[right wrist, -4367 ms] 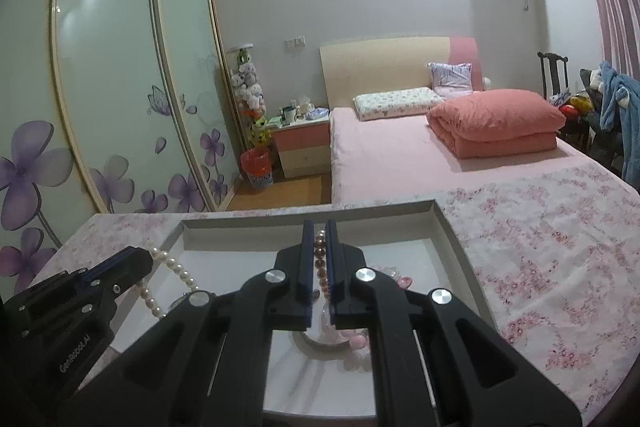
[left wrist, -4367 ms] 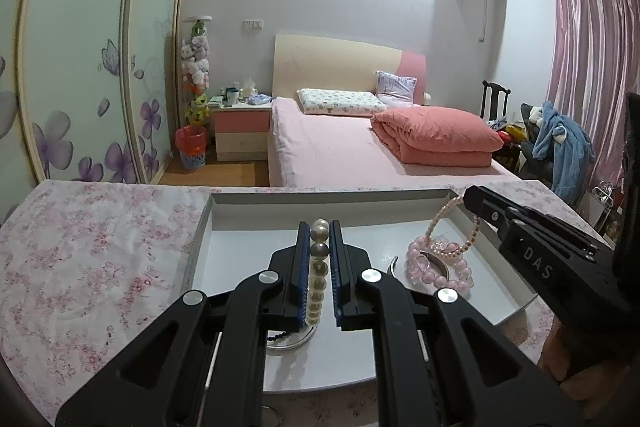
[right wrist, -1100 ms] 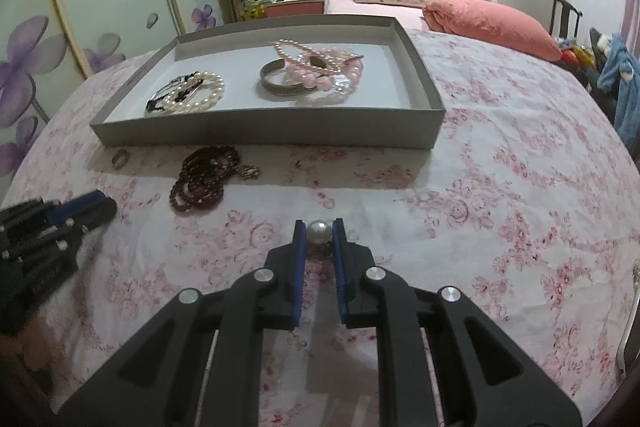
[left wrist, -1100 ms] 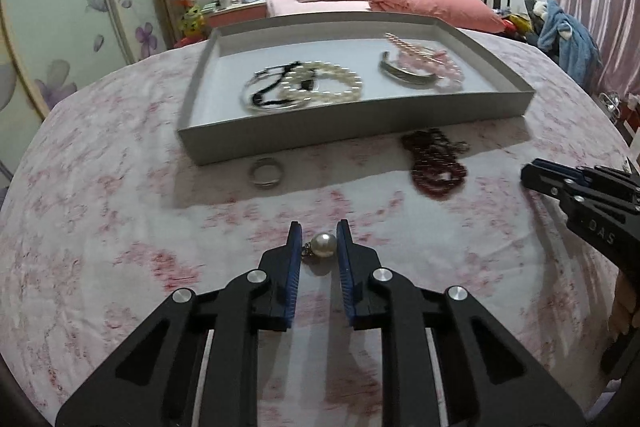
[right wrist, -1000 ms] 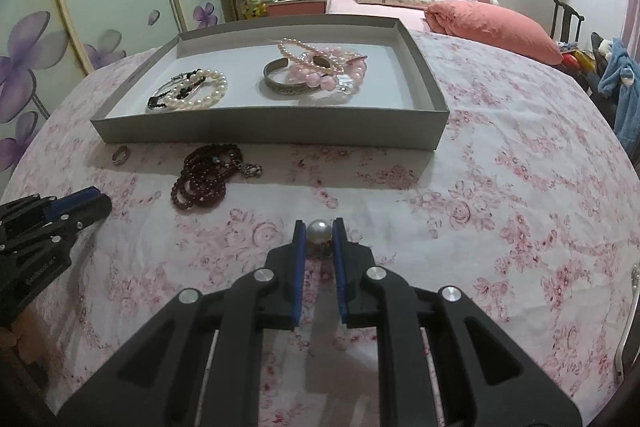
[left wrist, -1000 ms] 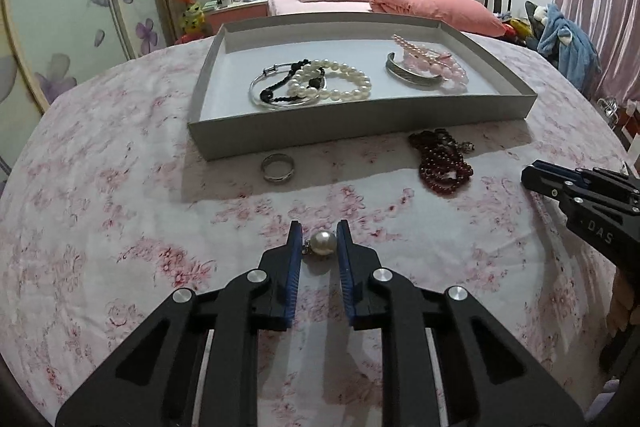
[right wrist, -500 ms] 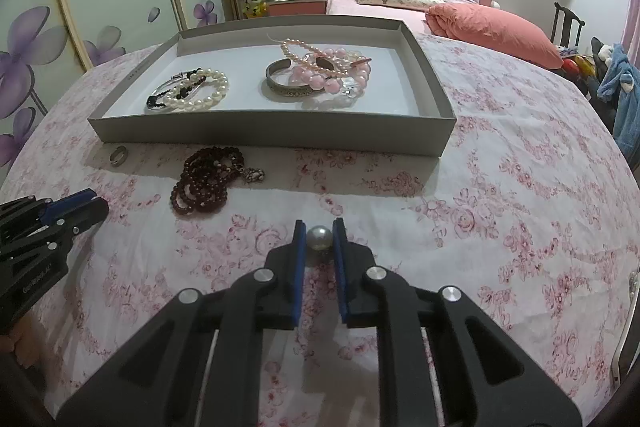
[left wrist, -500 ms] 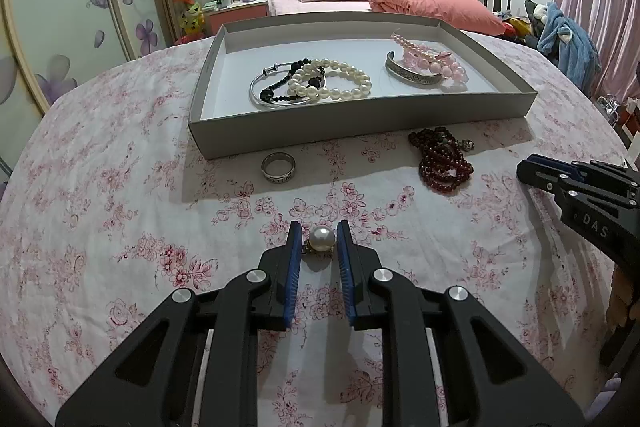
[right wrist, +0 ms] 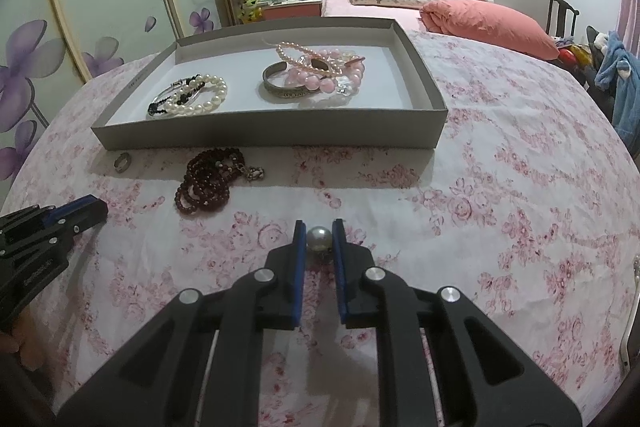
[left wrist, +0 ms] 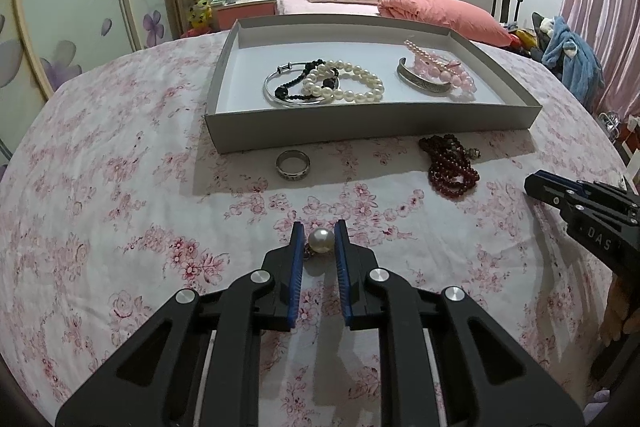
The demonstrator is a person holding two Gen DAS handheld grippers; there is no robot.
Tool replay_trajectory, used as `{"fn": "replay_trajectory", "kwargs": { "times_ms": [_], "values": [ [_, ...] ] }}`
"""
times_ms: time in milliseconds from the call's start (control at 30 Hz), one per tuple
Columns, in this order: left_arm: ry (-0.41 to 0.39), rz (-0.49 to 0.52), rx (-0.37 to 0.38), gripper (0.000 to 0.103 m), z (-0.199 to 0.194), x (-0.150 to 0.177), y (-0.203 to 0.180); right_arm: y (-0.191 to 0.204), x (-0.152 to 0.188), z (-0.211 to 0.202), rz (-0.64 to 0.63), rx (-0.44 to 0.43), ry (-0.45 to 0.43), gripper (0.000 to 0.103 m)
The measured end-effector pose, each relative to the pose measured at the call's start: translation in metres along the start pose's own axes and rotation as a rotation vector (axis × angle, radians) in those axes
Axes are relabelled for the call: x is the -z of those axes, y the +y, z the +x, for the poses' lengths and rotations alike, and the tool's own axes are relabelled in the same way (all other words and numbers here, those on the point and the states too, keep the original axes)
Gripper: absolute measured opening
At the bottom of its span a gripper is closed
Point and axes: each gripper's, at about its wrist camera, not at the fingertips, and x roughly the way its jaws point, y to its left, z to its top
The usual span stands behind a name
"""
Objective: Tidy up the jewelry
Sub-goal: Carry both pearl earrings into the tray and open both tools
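The grey tray on the flowered worktop already holds a pearl bracelet, a black bead strand, a metal cuff and pink beads. A ring and a dark red bead bracelet lie just in front of it, not yet put away. The left hand-held gripper is clamped on a pearl earring and the right hand-held gripper on a grey pearl, both low over the cloth, well short of the tray.

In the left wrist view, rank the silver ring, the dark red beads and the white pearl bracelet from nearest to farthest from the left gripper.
1. Silver ring, on the cloth just ahead.
2. Dark red beads, on the cloth, ahead to the right.
3. White pearl bracelet, inside the tray.
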Motion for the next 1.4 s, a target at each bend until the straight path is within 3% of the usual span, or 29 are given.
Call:
{"fn": "replay_trajectory", "kwargs": {
  "times_ms": [233,433,1033,1400],
  "values": [
    [-0.055,-0.018,0.014,0.016,-0.012,-0.005,0.000,0.004,-0.004,-0.014,0.007,-0.013,-0.067,0.014],
    [-0.147,-0.023,0.010,0.016,-0.029,-0.009,-0.004,0.011,-0.006,-0.032,0.003,-0.020,-0.166,0.014],
    [-0.436,-0.028,-0.009,0.016,-0.071,-0.022,-0.014,0.030,-0.020,-0.099,-0.010,0.023,-0.535,0.014],
    [-0.514,-0.034,-0.017,0.016,-0.077,-0.034,-0.014,0.035,-0.034,-0.105,-0.022,0.018,-0.607,0.014]
  ]
}}
